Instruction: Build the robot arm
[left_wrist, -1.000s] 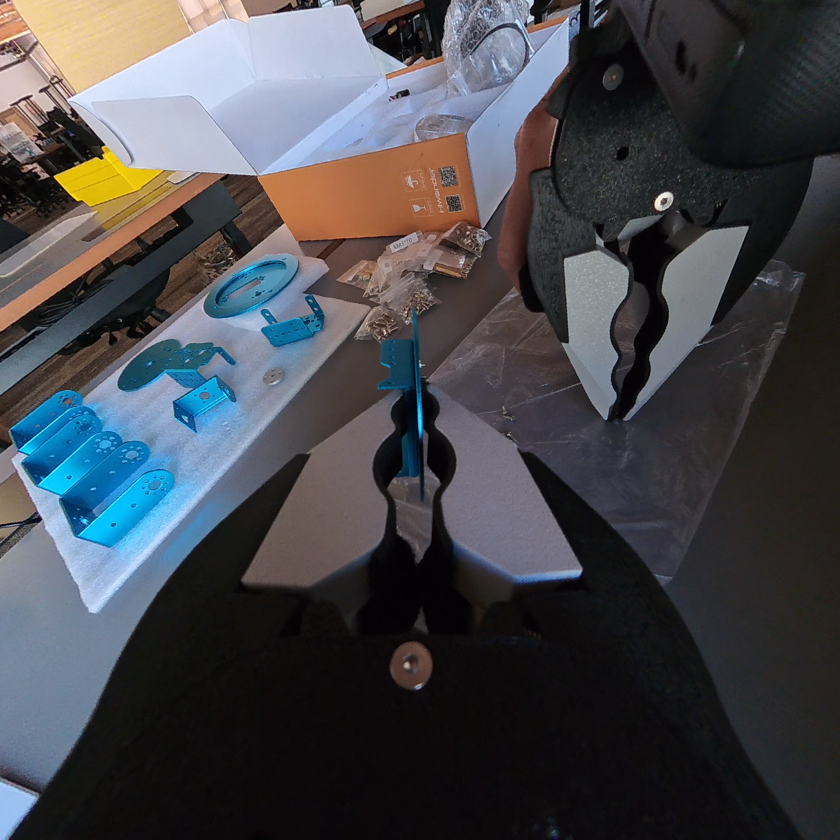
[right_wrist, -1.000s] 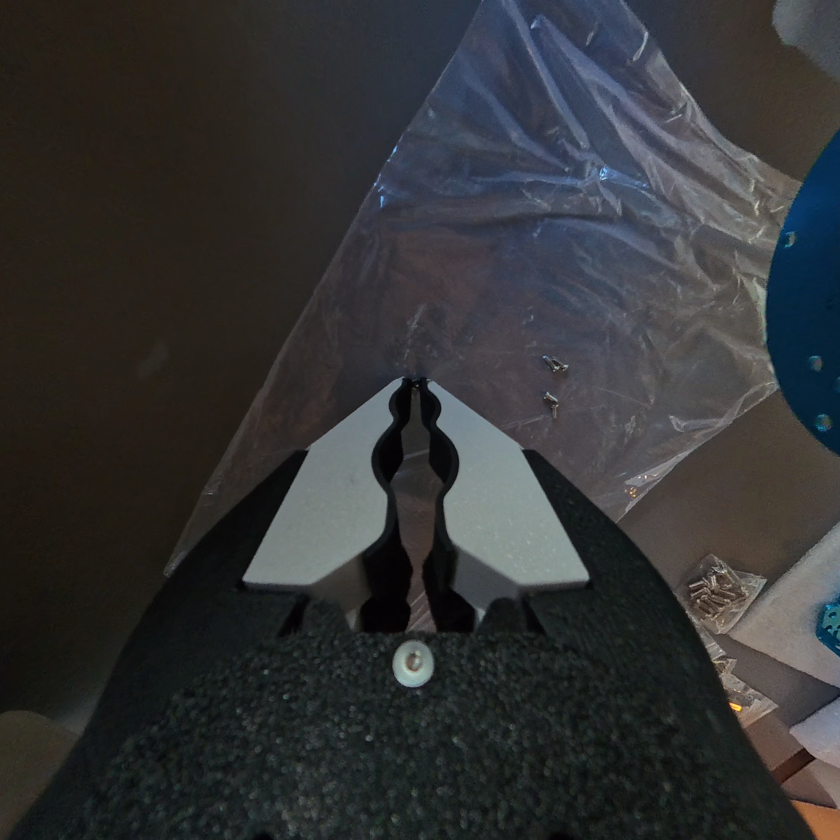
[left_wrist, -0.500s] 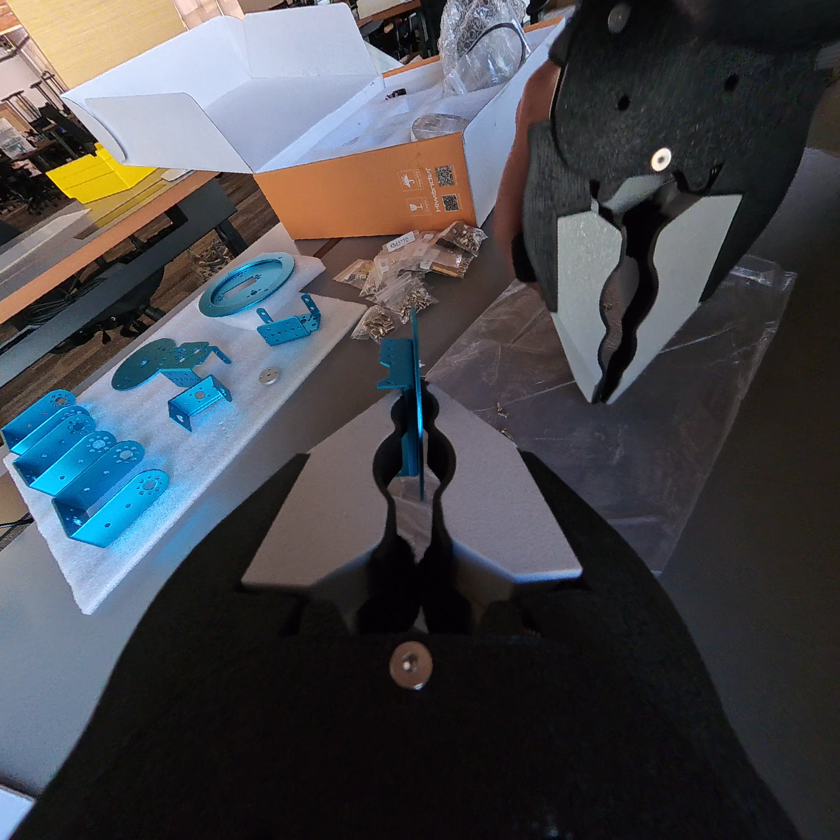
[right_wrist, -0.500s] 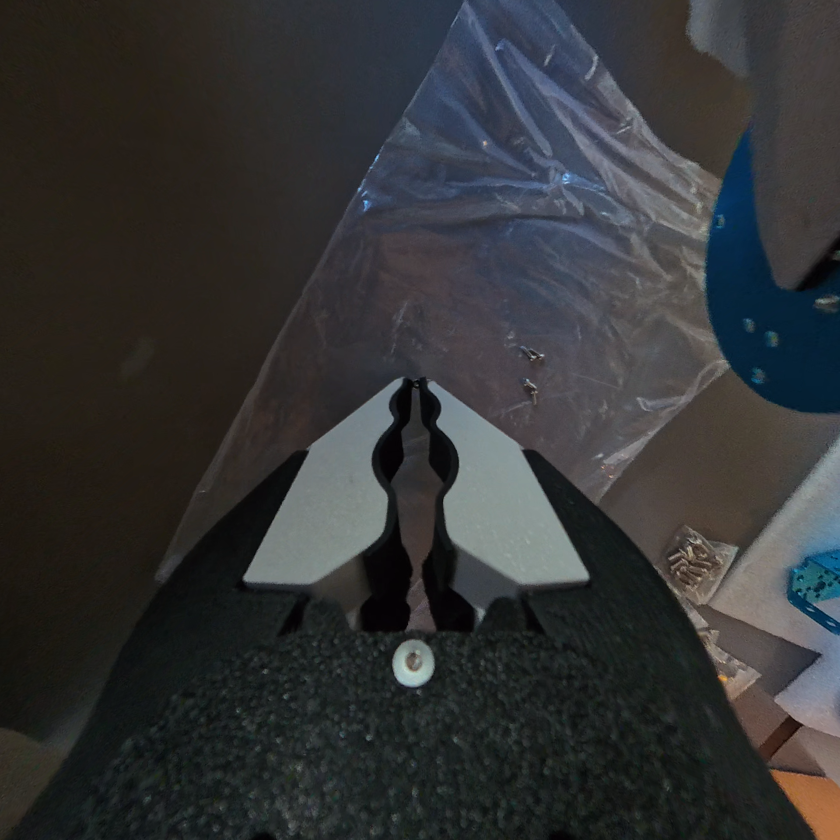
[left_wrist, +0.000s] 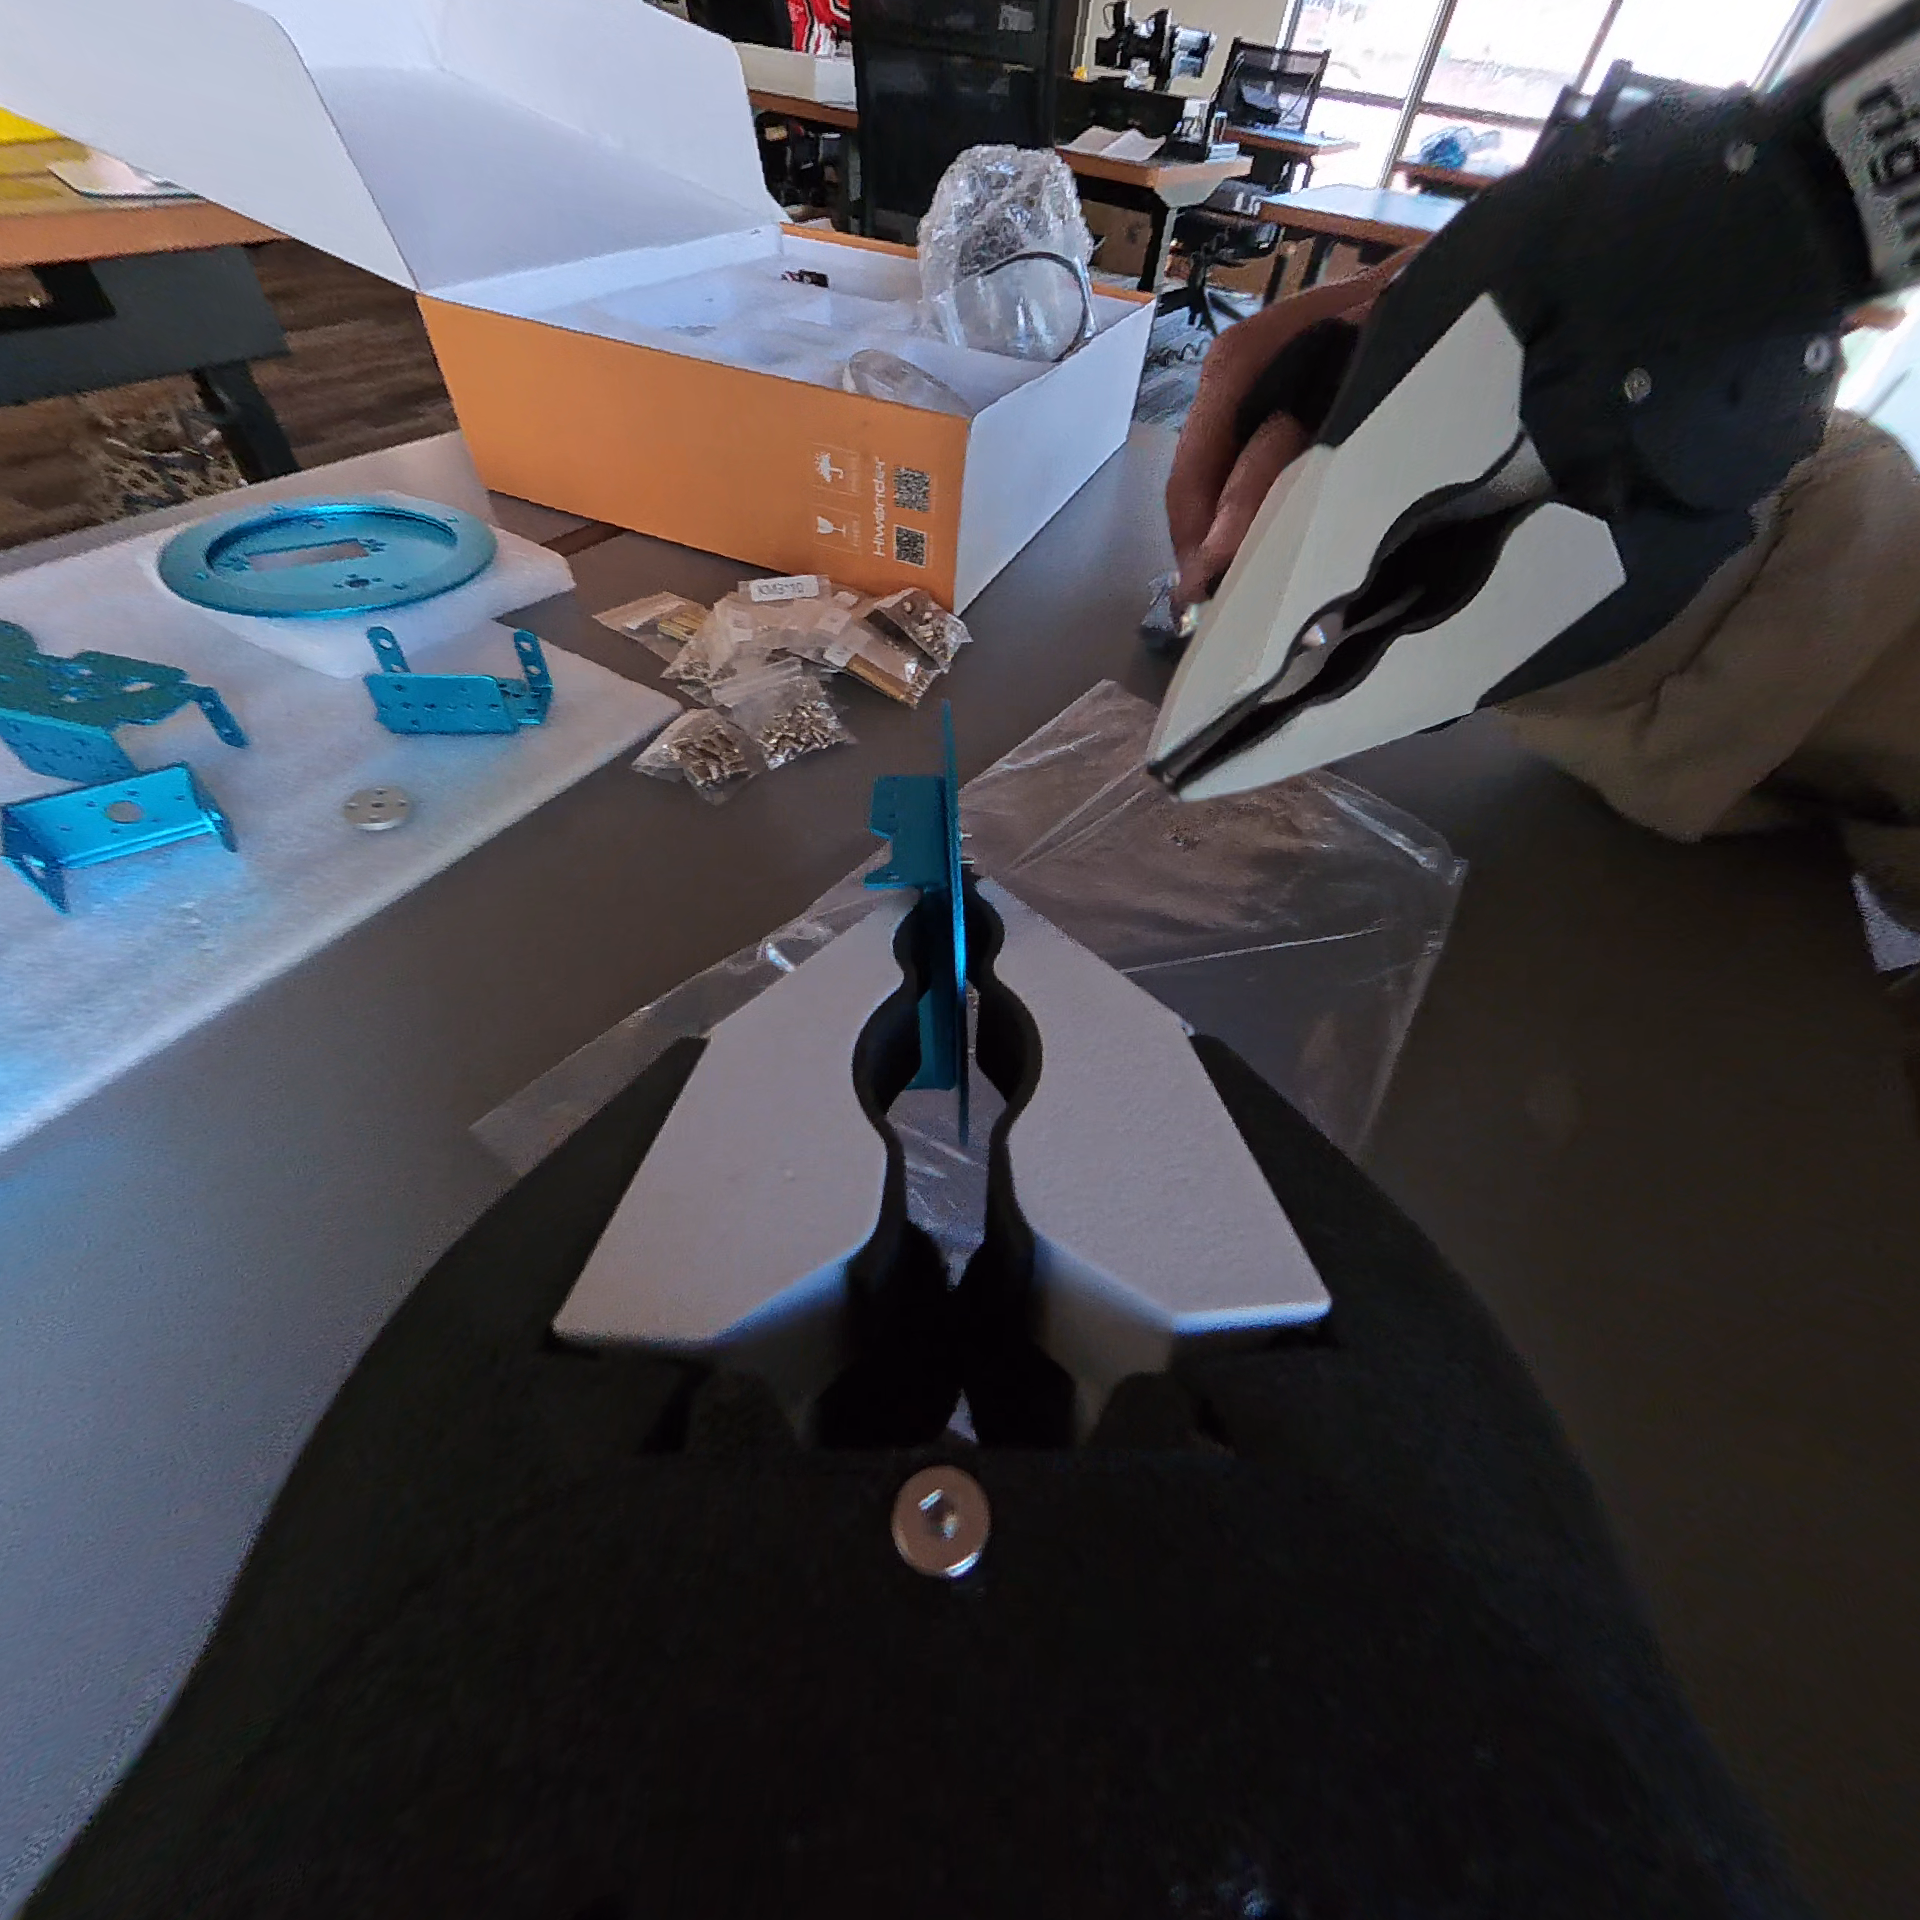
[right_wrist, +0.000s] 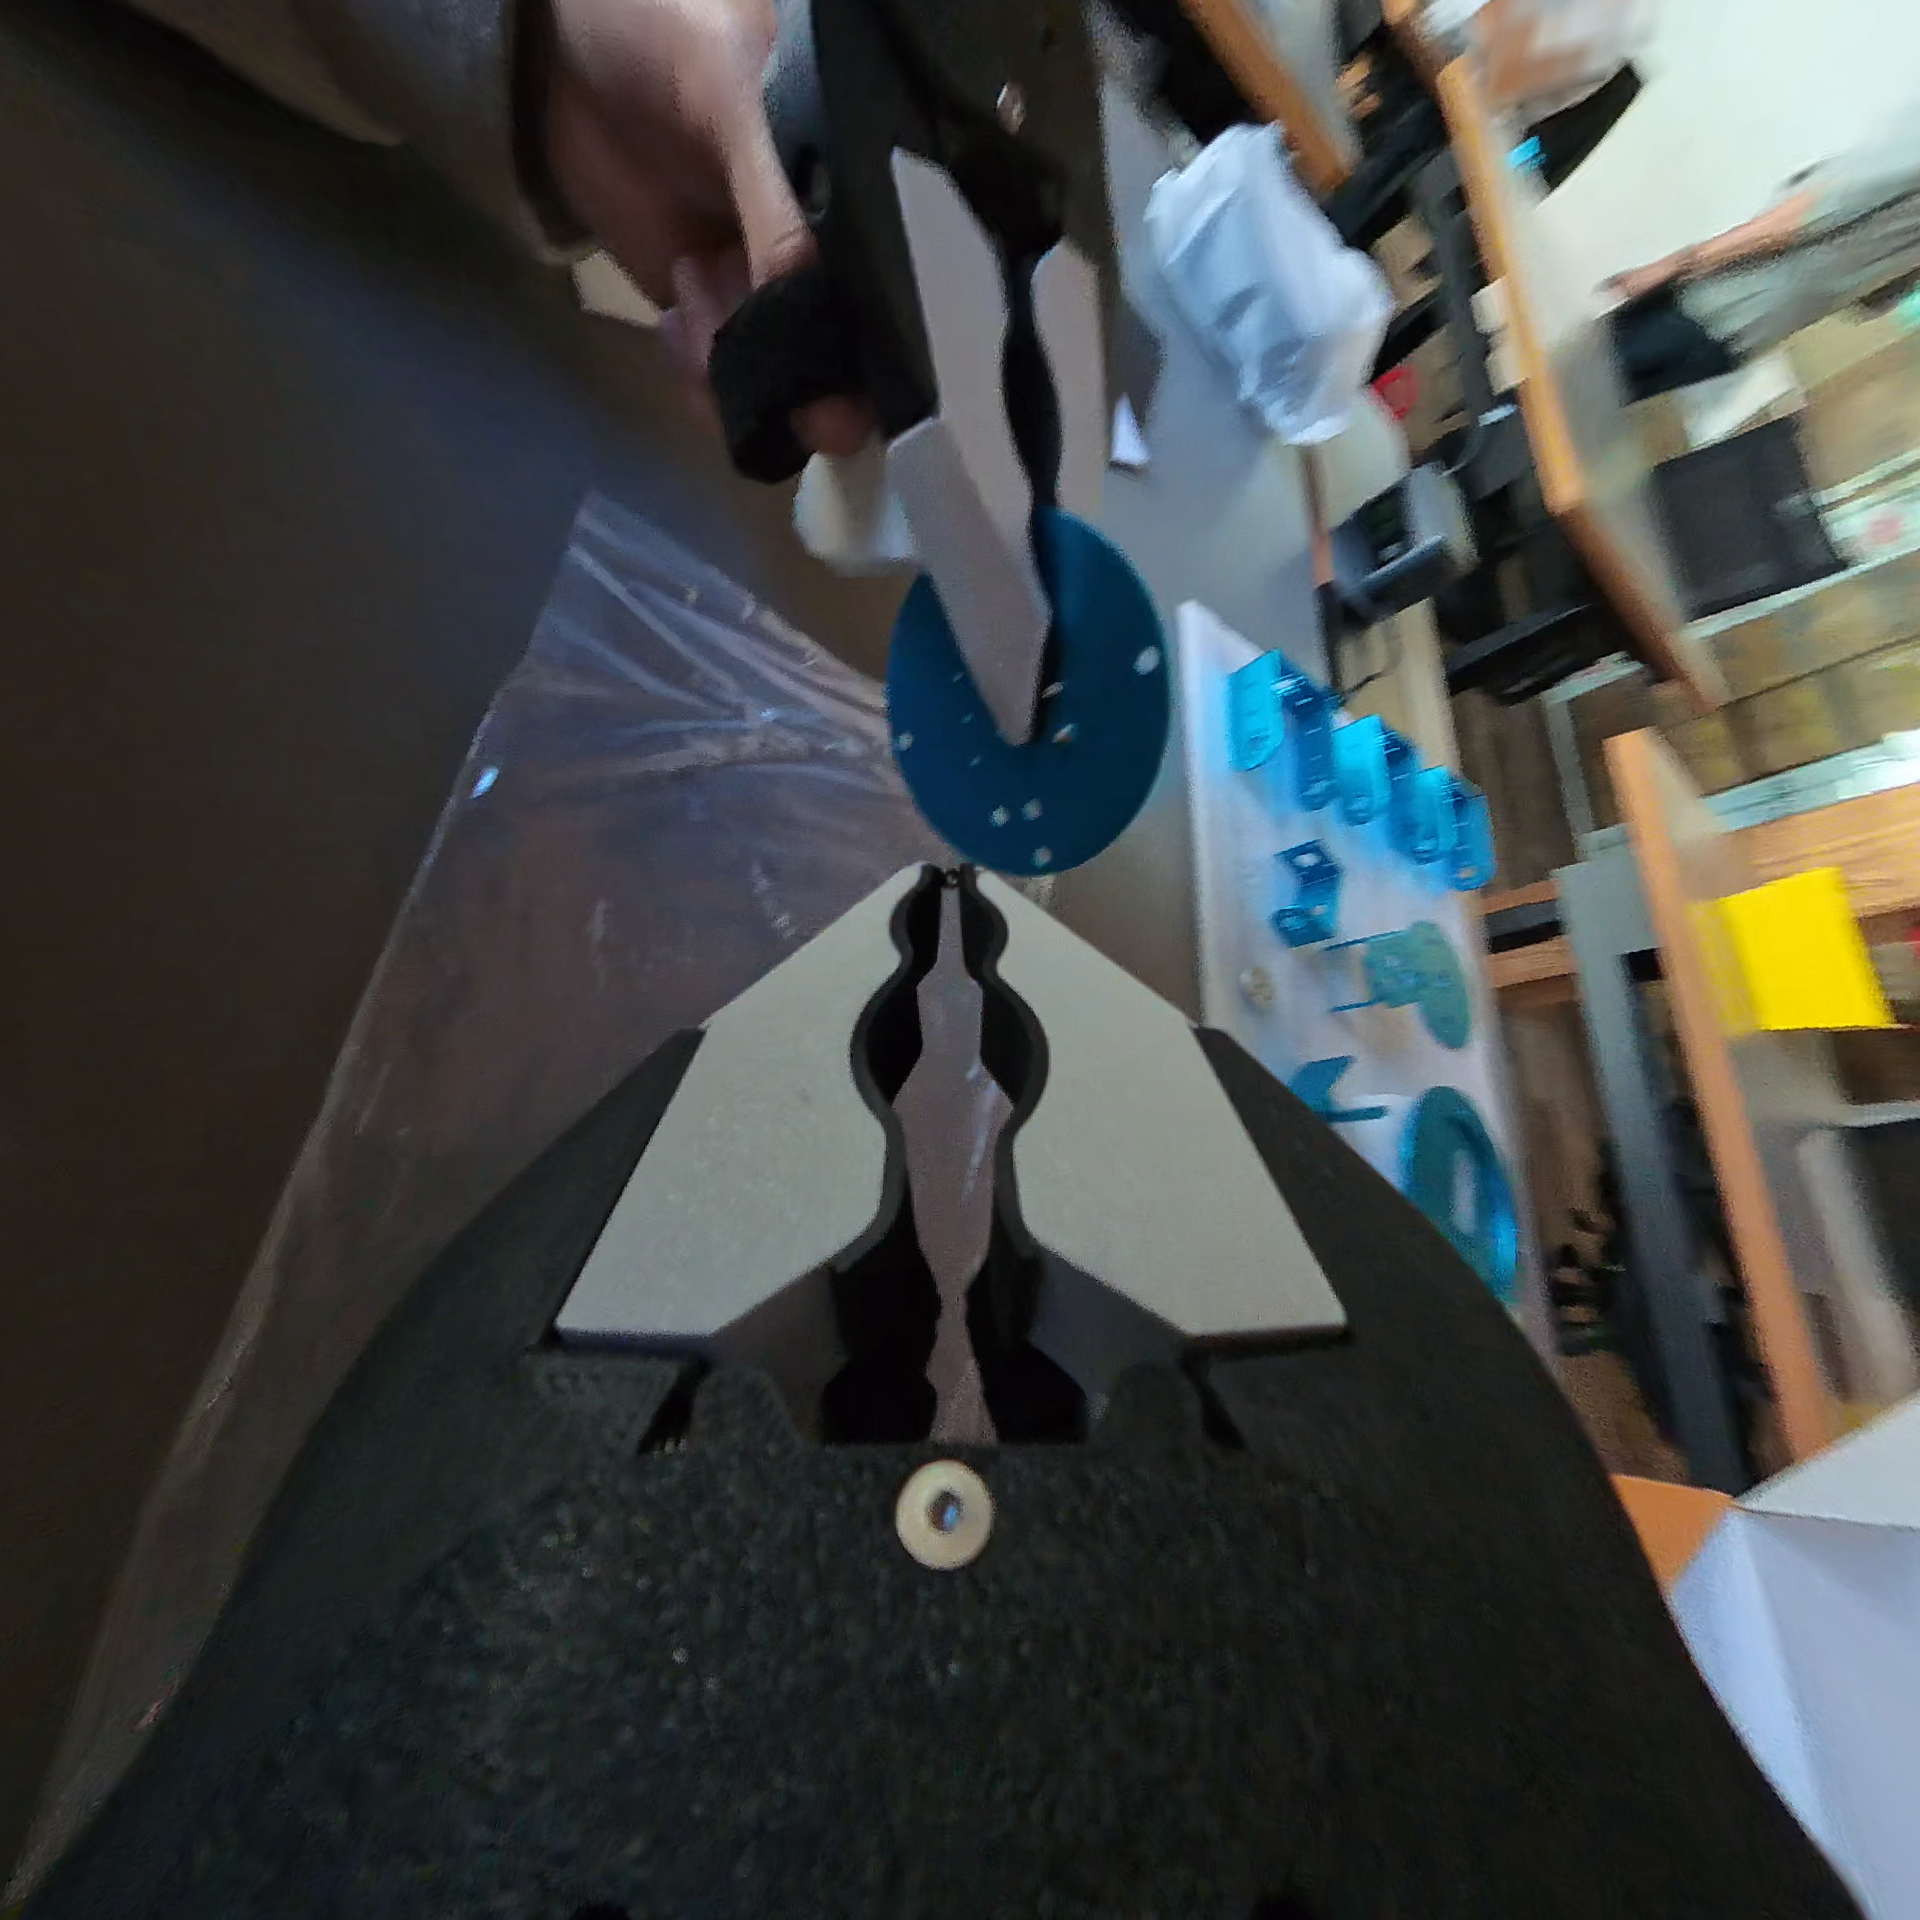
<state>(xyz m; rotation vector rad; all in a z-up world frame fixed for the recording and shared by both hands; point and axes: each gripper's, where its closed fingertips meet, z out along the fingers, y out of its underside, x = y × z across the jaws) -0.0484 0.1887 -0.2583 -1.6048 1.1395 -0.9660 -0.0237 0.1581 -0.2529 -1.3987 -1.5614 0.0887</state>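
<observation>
Light: daylight from windows (left_wrist: 1455, 62) at the far top right of the left view; room bright.
Table: the dark table (left_wrist: 1662, 1143) reads dim; the white foam (left_wrist: 156, 987) is nearly washed out.
Glare: sheen on the plastic sheet (left_wrist: 1226, 883).
Blur: right view is smeared by motion, worst on the shelves (right_wrist: 1714, 520) and the blue disc (right_wrist: 1029, 727).
Distortion: wide-angle bending at the edges of both views.
Foreground: the black gripper bodies are deep in shadow.

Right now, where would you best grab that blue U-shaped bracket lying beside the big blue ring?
Probably come down from above and pinch the blue U-shaped bracket across its long plate, midway between the two ears: they stand upright at the ends, leaving the long edges free.
</observation>
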